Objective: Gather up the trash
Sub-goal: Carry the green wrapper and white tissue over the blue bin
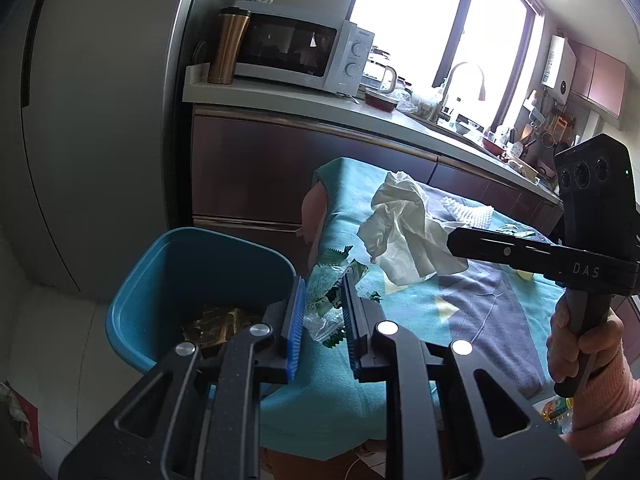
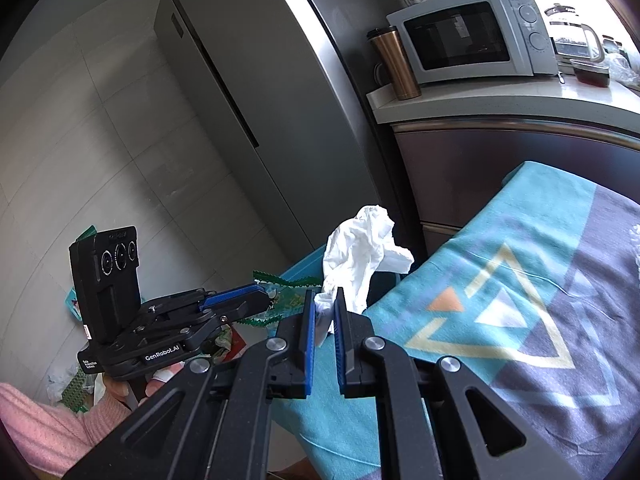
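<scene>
You have your left gripper pinching a clear green-printed wrapper beside the blue bin, which already holds scraps; your right gripper pinches the crumpled tissue past the table's corner; more litter waits on the cloth.

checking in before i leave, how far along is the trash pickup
Some wrappers already lie in the blue bin. In hand: the left gripper holds a clear green-edged wrapper, the right gripper a crumpled white tissue. Left: dropping both in, plus scraps on the cloth.
</scene>
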